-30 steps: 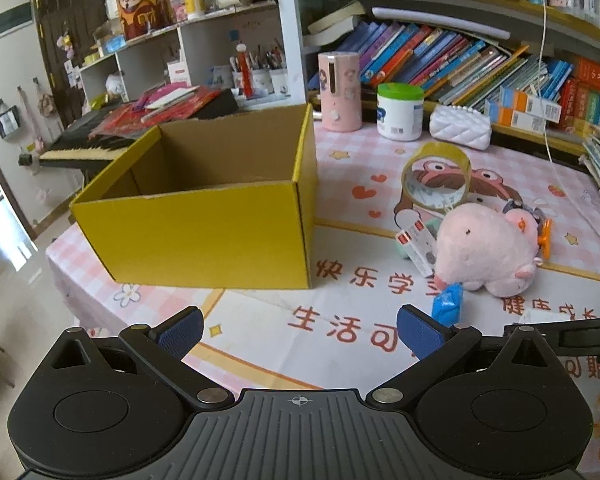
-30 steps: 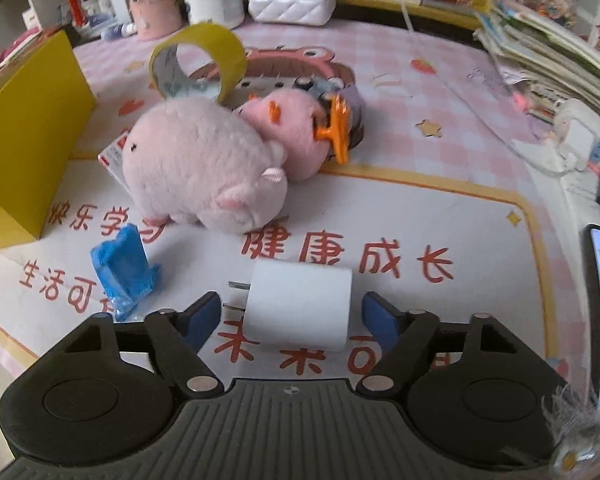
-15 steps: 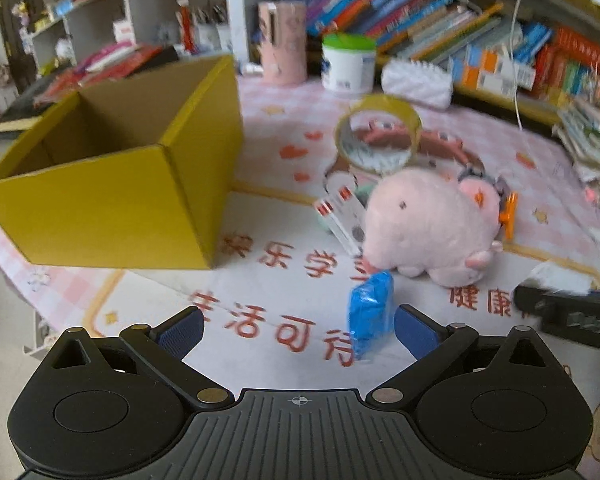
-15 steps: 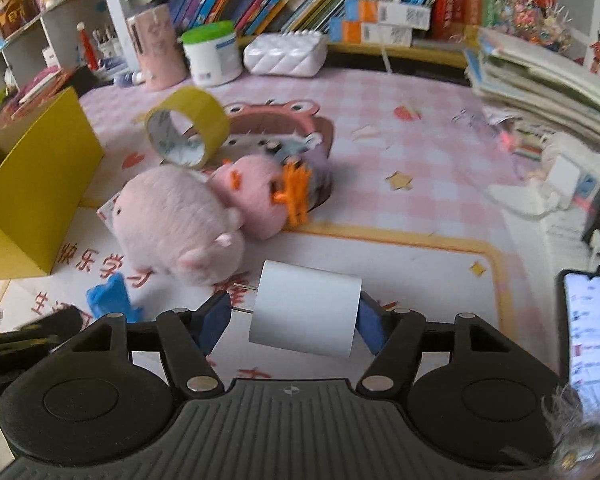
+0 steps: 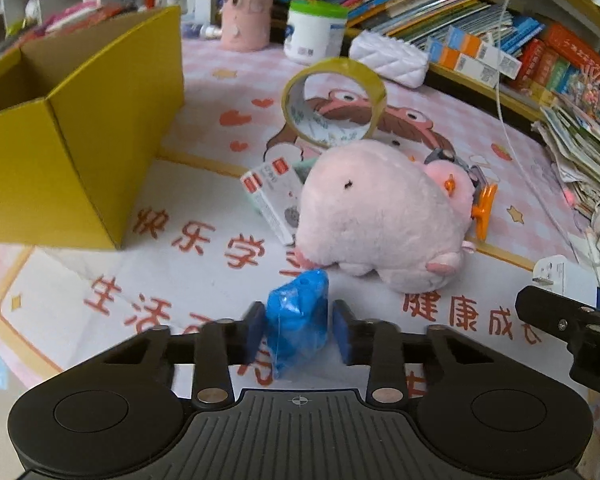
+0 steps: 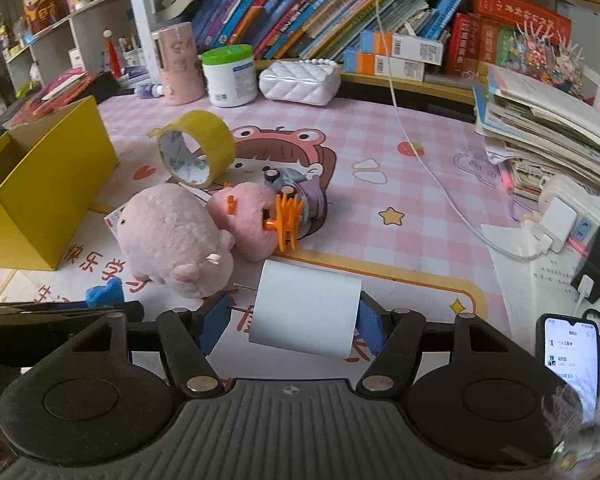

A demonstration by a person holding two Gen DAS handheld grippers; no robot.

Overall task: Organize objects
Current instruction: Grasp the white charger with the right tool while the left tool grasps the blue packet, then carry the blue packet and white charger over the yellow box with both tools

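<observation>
Table (image 6: 420, 168) carries a pink checked cloth. Yellow box (image 5: 72, 128) stands open at its left side, well apart from the other items. Pink plush (image 5: 380, 216) lies near the table's centre; a card pack (image 5: 272, 200) sits partly under its left edge, and a tape roll (image 5: 334, 102) stands on edge just behind it. An orange clip (image 6: 286, 220) touches the plush's far end.

Right tool (image 6: 292, 320) is clamped on a white charger (image 6: 306, 312), held above the cloth, prongs pointing left. Left tool (image 5: 298, 332) has its pads flanking a blue packet (image 5: 298, 316) just in front of the plush; left pad touches, right pad shows a slight gap.
</observation>
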